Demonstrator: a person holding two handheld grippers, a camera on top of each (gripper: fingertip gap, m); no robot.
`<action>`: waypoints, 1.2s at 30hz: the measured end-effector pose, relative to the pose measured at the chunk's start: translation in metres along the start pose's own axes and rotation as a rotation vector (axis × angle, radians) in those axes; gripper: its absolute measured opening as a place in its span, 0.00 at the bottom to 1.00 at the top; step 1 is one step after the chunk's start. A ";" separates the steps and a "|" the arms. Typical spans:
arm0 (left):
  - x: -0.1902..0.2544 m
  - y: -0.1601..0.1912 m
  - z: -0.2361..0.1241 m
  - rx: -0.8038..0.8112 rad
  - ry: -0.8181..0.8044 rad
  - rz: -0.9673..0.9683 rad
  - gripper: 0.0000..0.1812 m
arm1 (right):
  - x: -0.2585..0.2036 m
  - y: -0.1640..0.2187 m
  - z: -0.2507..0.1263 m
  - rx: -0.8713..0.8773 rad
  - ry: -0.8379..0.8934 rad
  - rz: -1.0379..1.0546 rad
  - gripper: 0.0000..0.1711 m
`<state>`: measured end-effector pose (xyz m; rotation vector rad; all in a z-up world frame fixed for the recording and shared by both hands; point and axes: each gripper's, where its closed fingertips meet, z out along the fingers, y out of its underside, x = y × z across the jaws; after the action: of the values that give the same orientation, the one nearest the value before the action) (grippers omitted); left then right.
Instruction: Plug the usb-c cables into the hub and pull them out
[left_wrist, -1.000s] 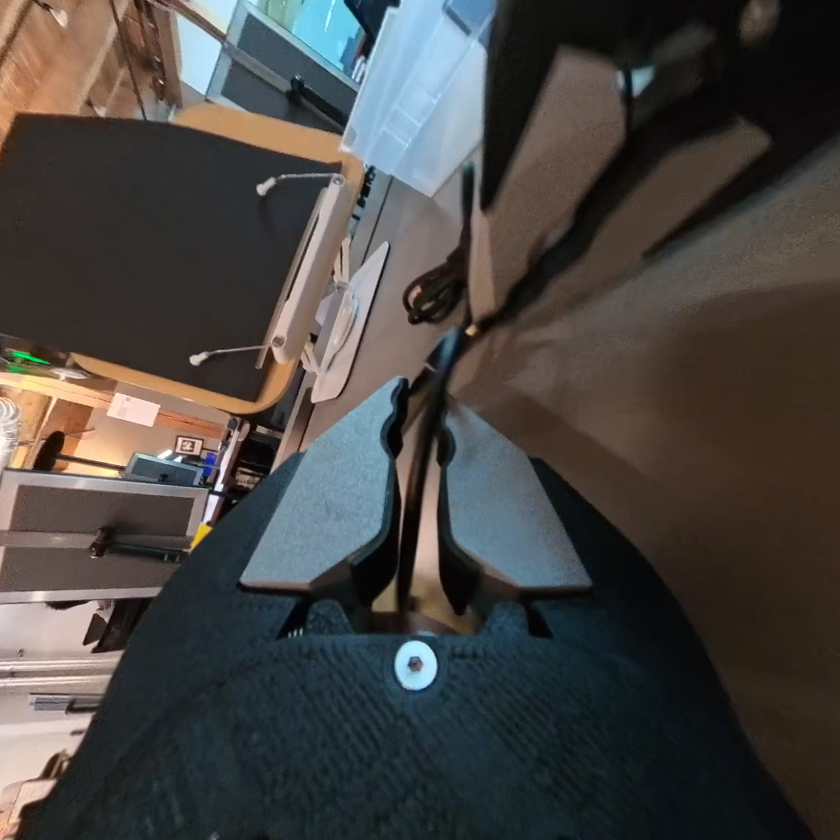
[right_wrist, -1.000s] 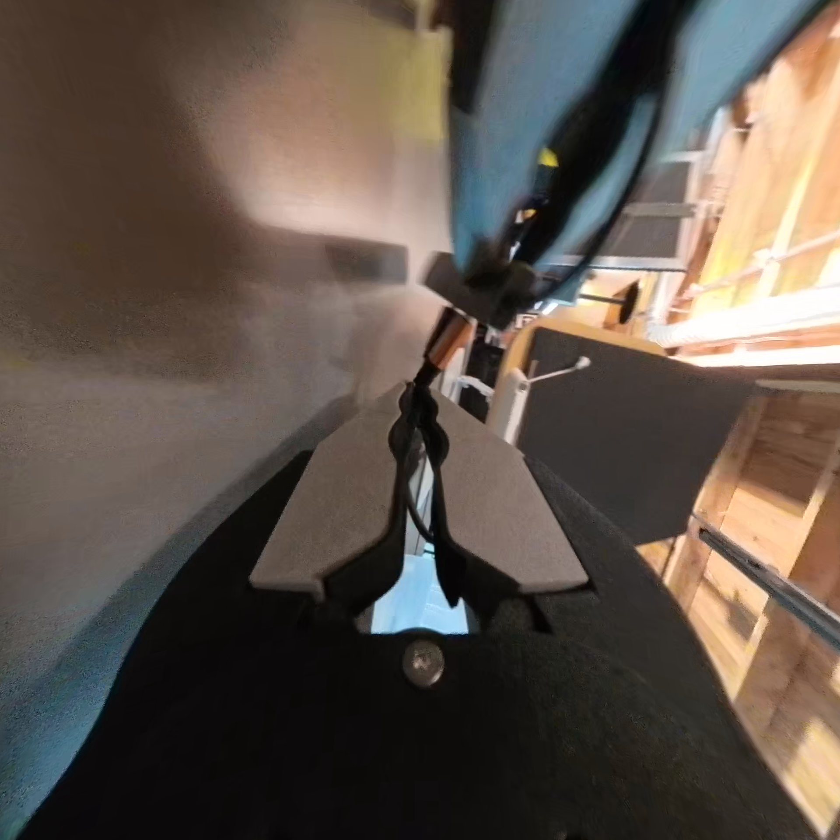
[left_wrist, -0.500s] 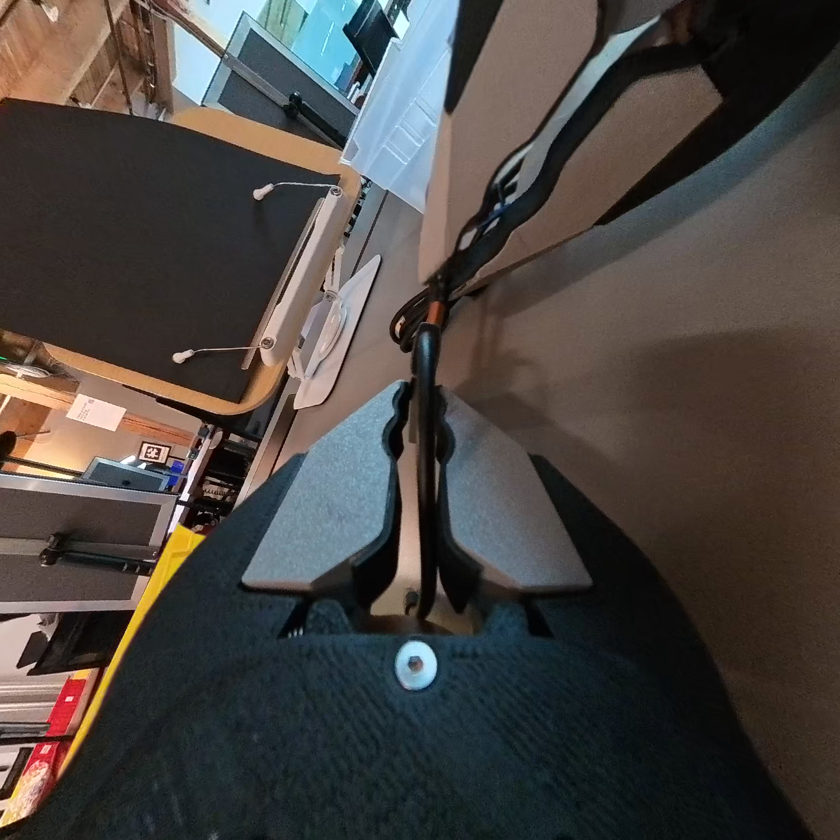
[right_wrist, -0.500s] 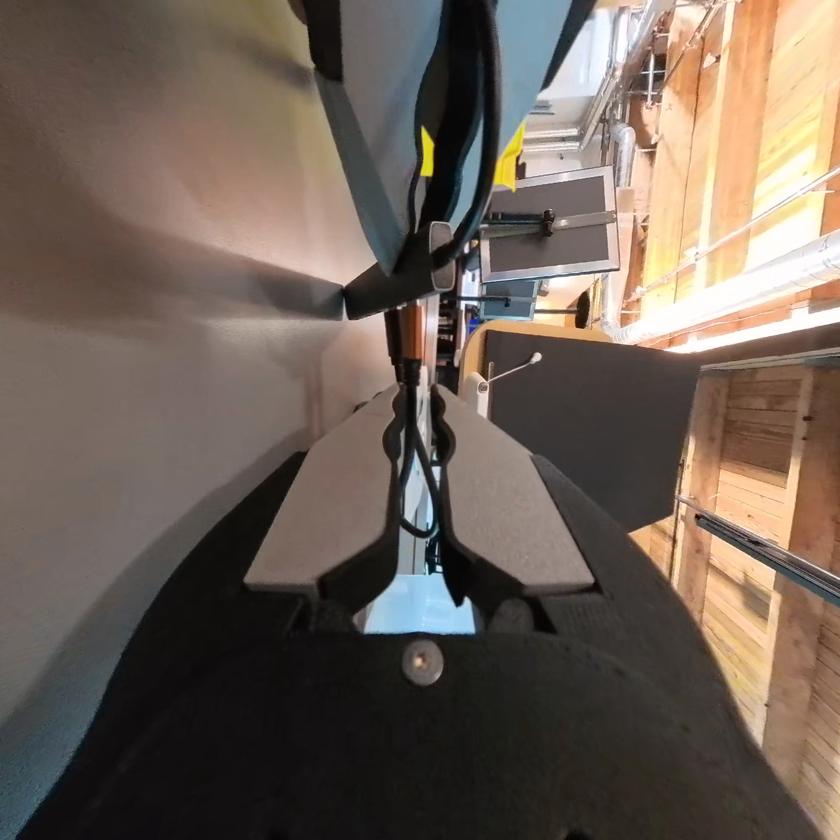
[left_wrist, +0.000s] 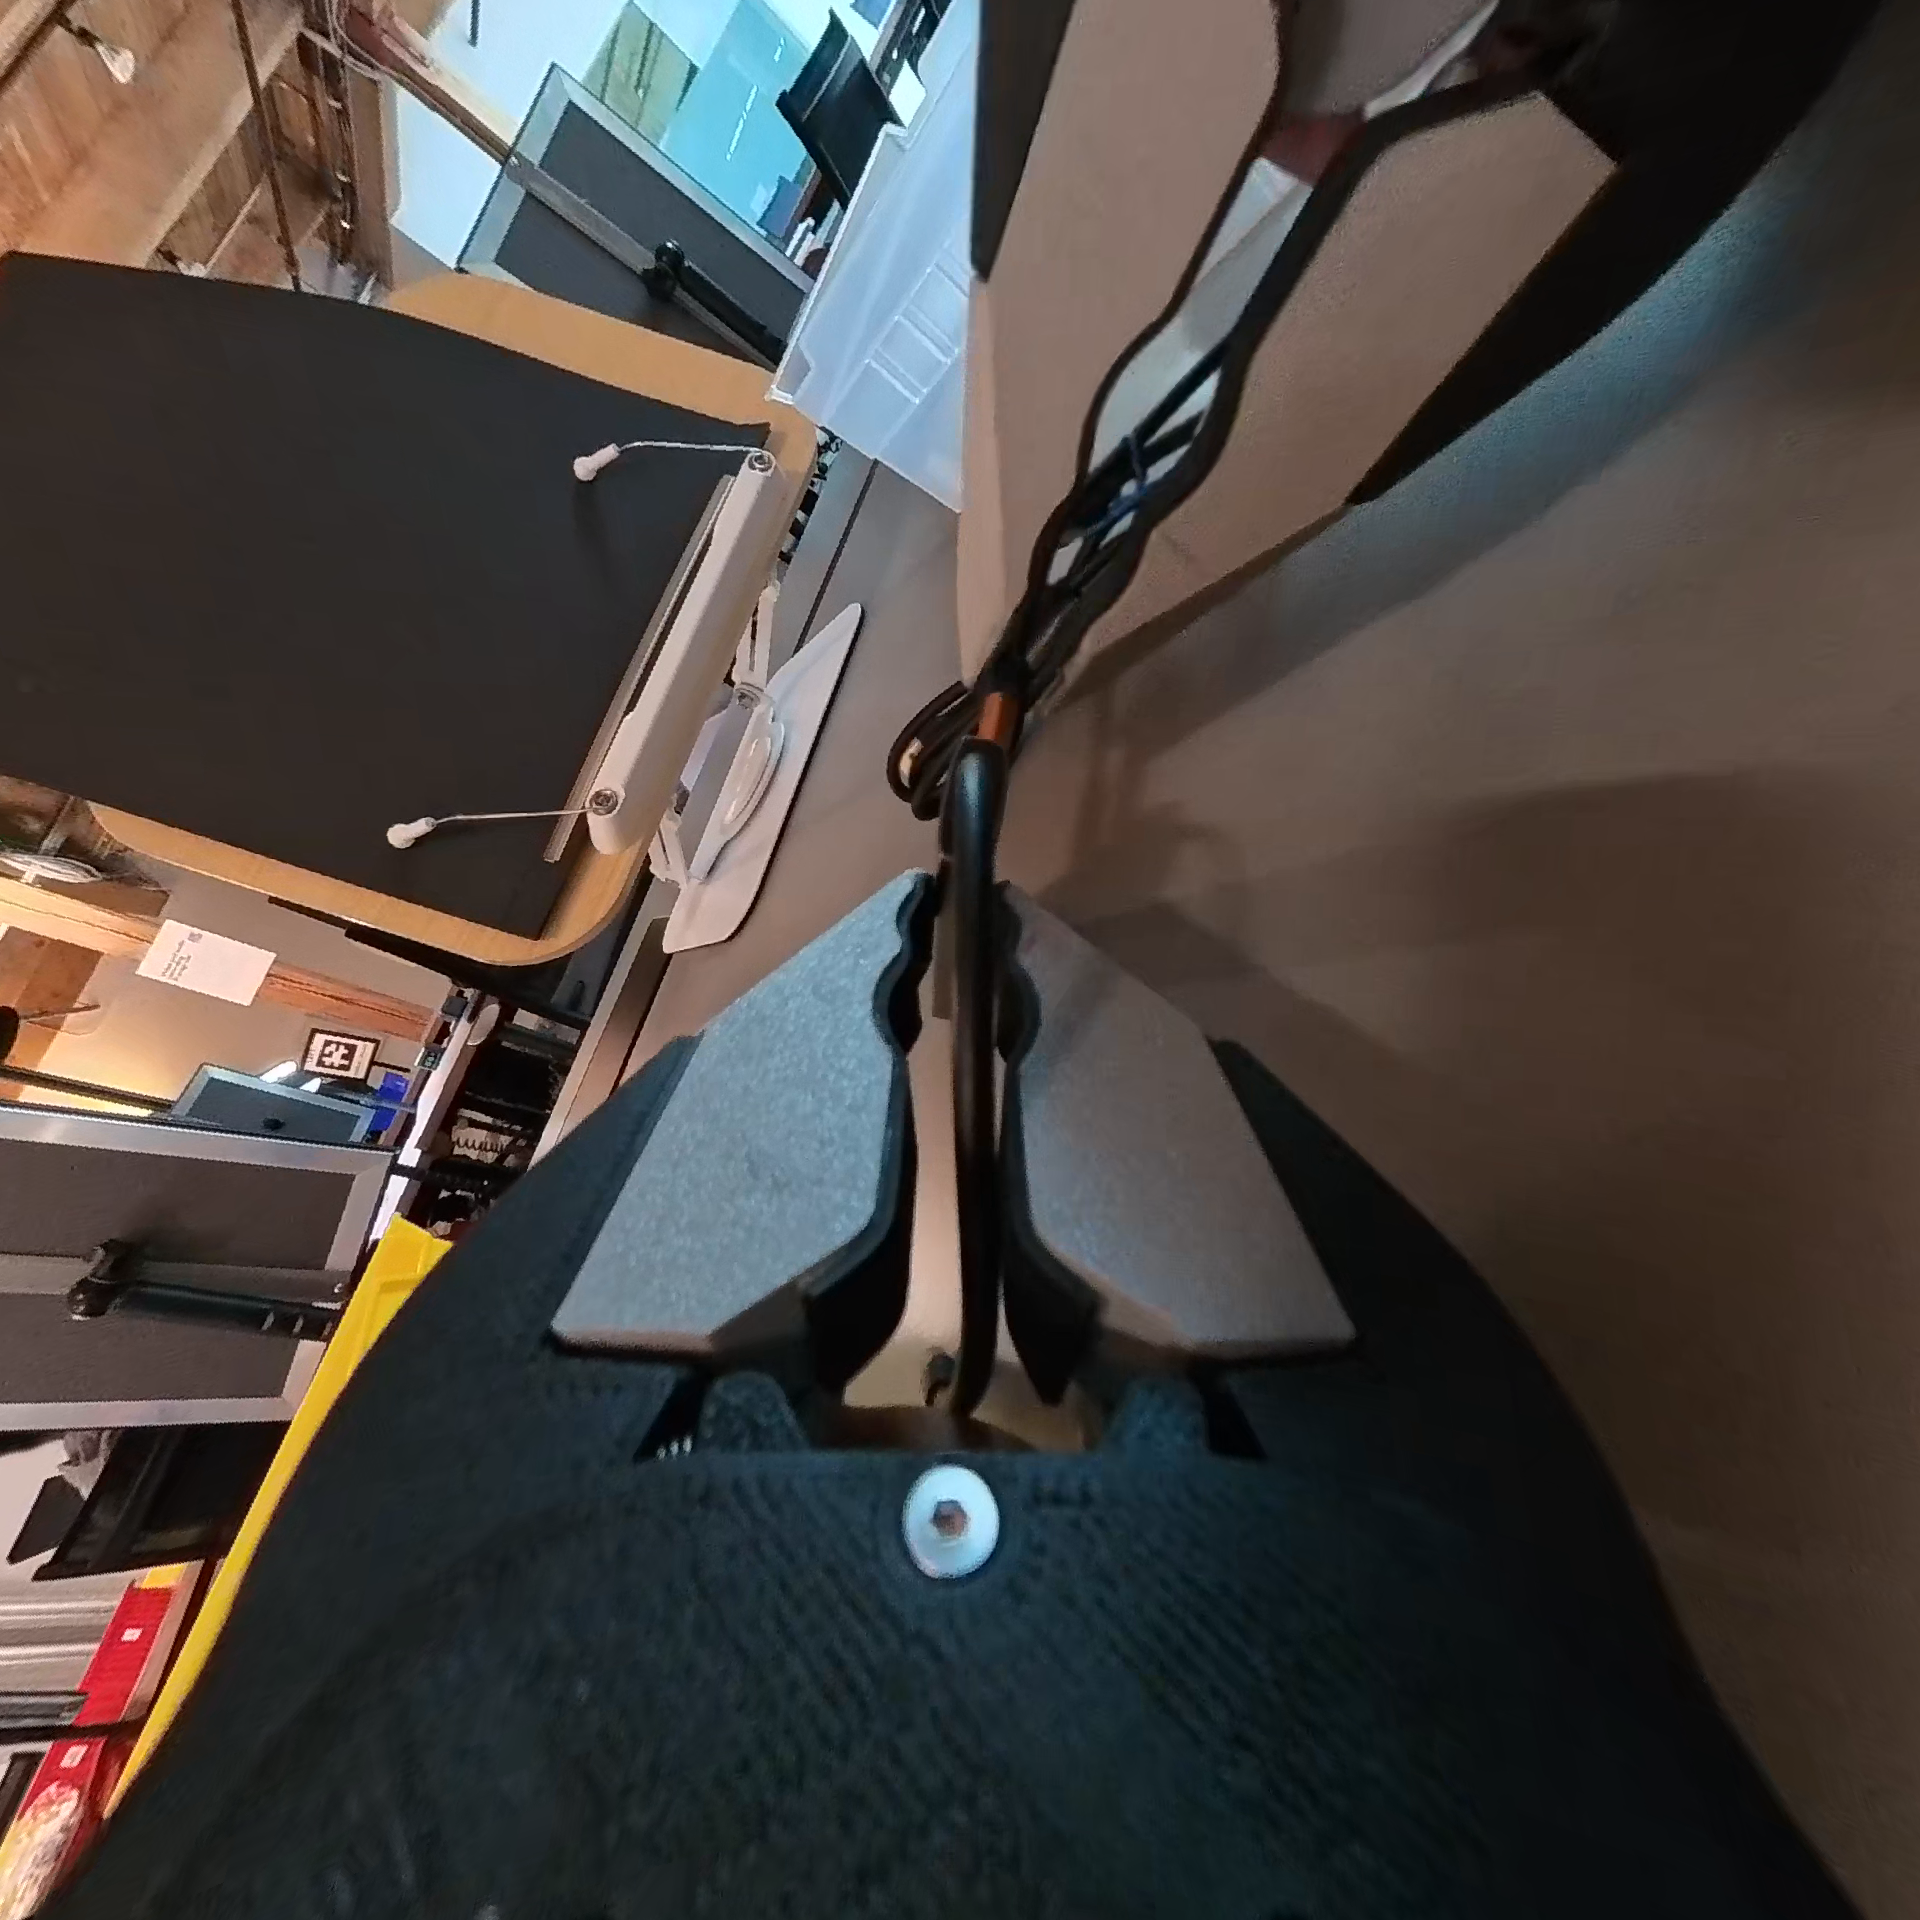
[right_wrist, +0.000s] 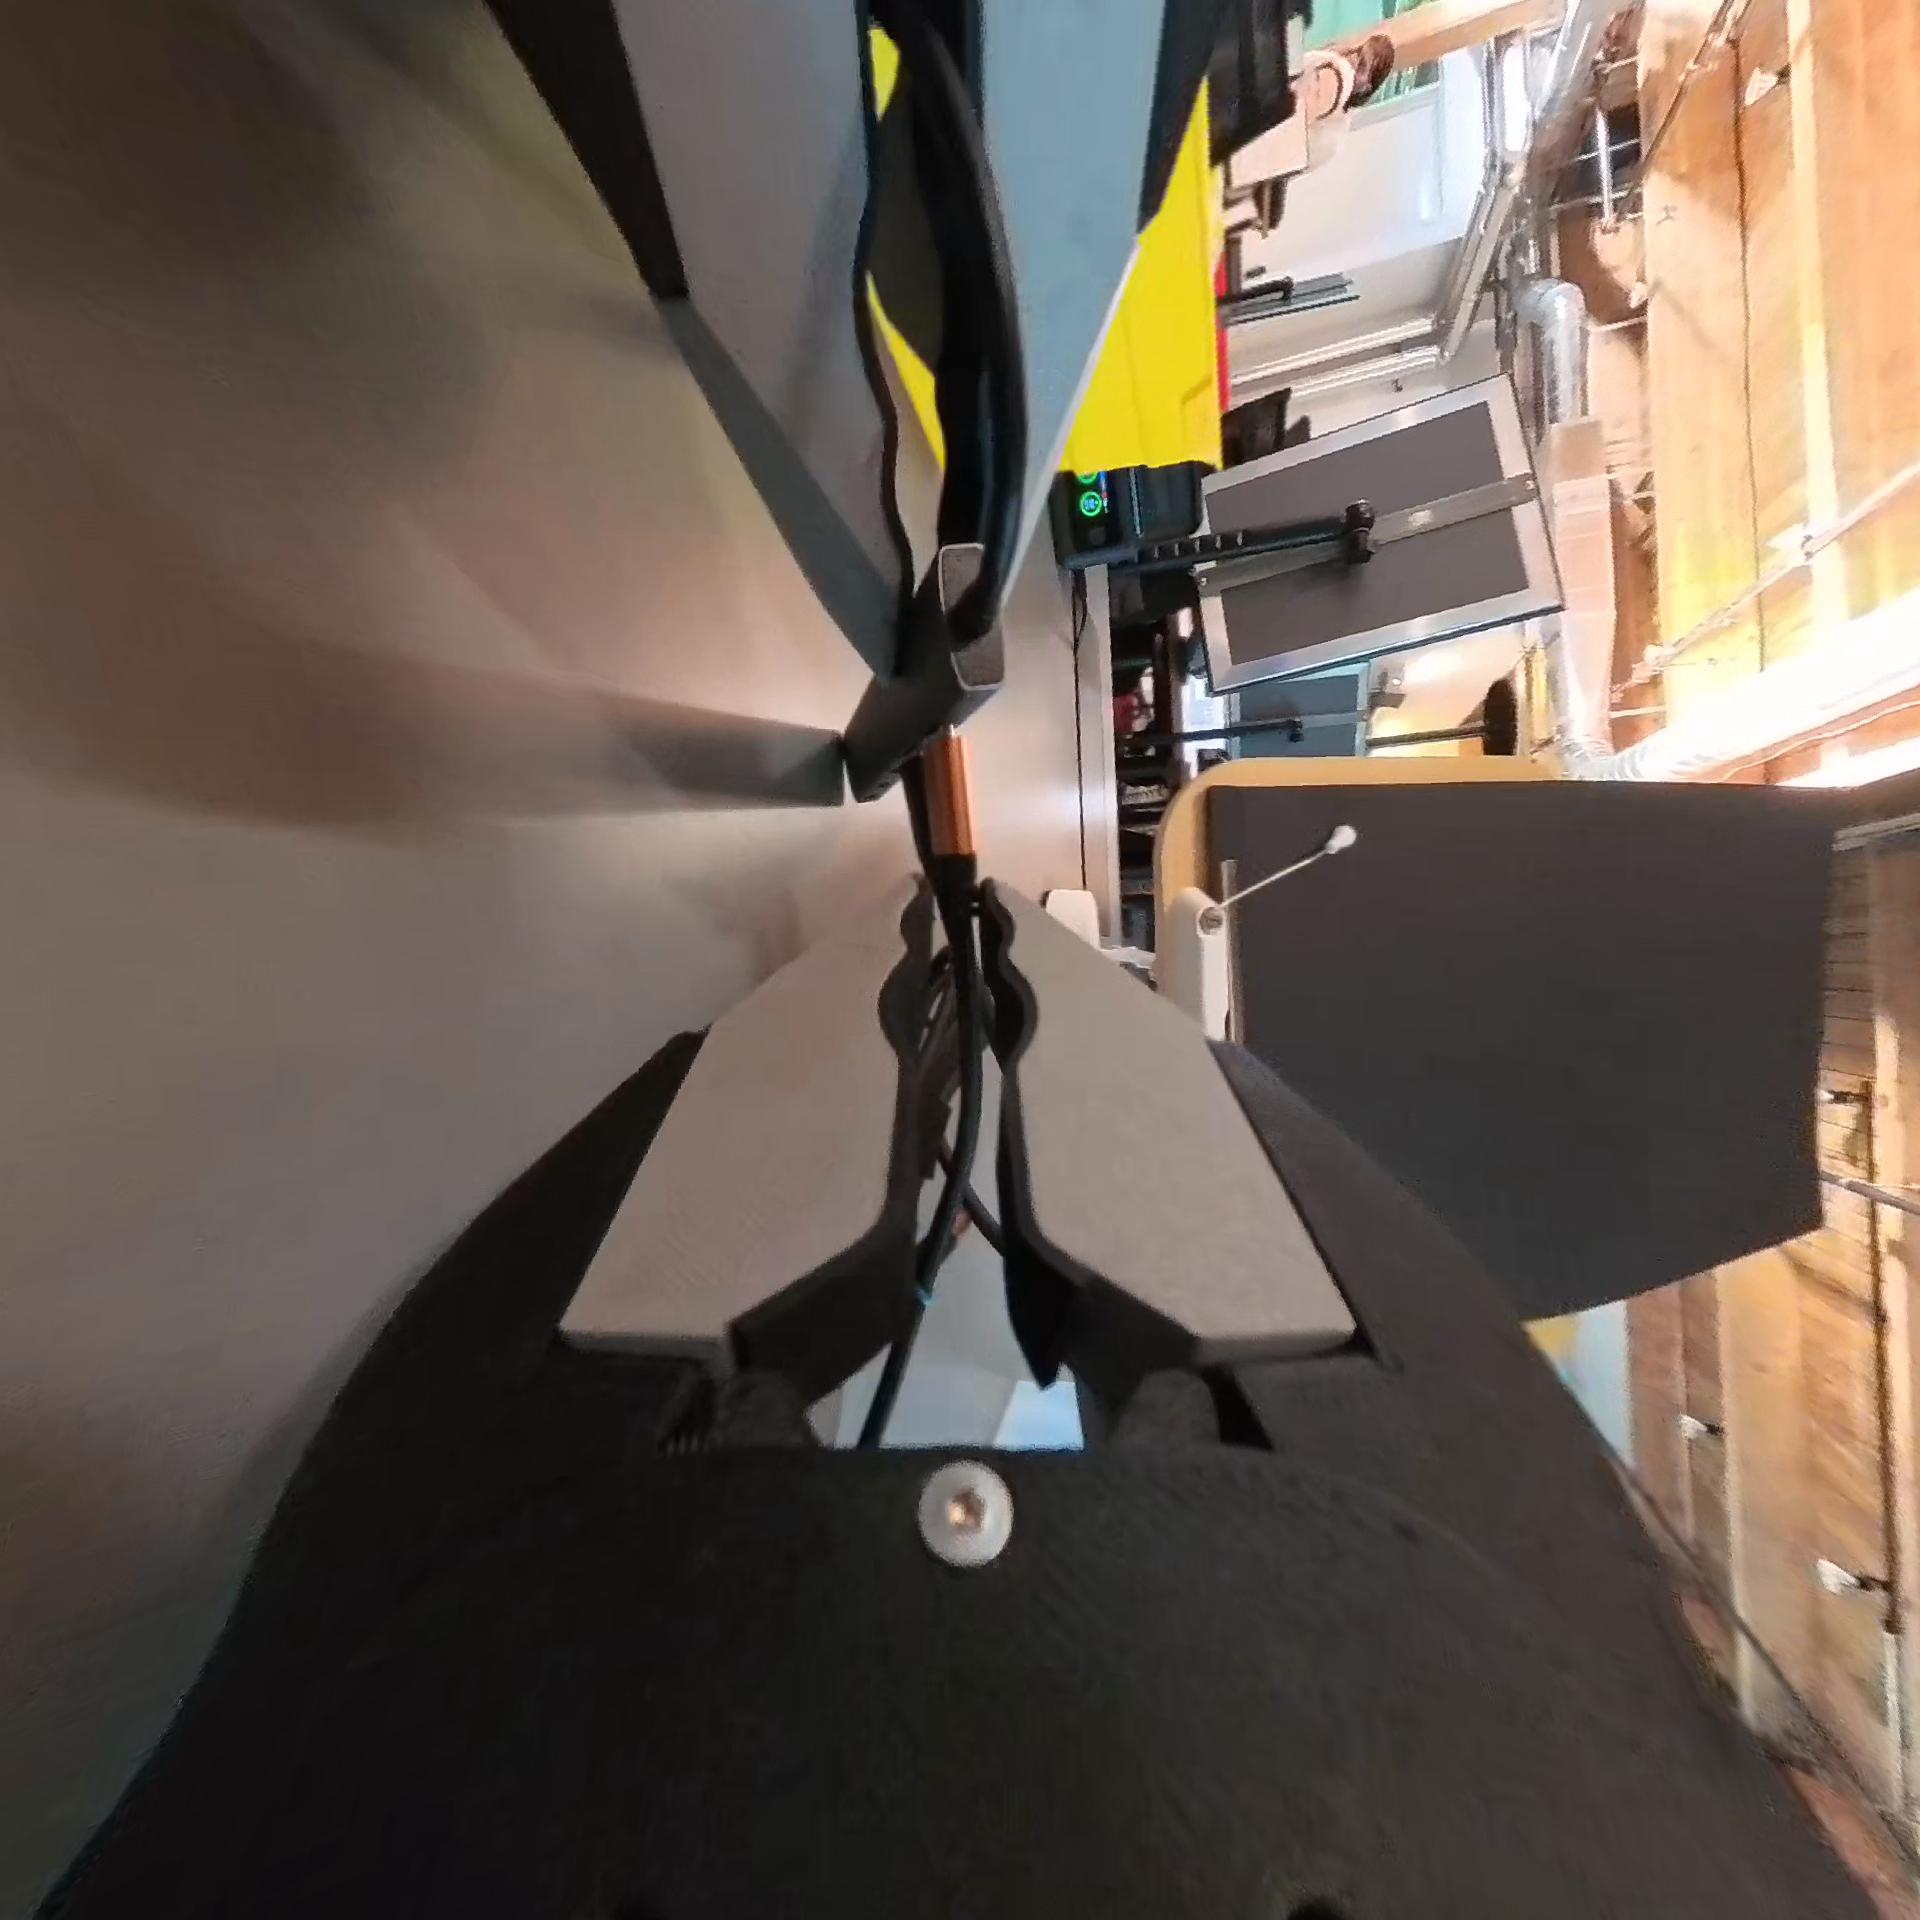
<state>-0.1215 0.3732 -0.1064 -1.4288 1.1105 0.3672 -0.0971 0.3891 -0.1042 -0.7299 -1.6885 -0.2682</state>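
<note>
While the right hand-held gripper (right_wrist: 961, 914) pinched a black cable (right_wrist: 971, 1029), its copper plug (right_wrist: 950, 795) pointed lengthwise into the grey hub (right_wrist: 920, 696), and the left hand-held gripper (left_wrist: 961, 914) clamped another cable (left_wrist: 971, 1039).

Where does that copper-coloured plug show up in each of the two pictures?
Left wrist view: the copper plug sits just above centre, beyond the jaw tips, at the end of the black cable held between them.
Right wrist view: the plug sits above centre, between the jaw tips and the grey hub.
Shared landmark: the black board with white-tipped pins.
</note>
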 end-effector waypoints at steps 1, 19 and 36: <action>0.000 -0.001 0.000 0.003 0.002 -0.002 0.04 | 0.000 -0.001 0.000 0.007 -0.007 0.010 0.03; 0.012 -0.005 -0.002 0.002 0.014 0.114 0.04 | -0.010 -0.003 -0.006 0.023 -0.095 -0.039 0.02; 0.016 -0.011 -0.009 0.032 0.058 0.062 0.03 | -0.010 -0.013 -0.017 0.048 -0.096 -0.057 0.01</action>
<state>-0.1083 0.3565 -0.1101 -1.3869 1.2054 0.3526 -0.0905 0.3662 -0.1061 -0.6687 -1.8031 -0.2342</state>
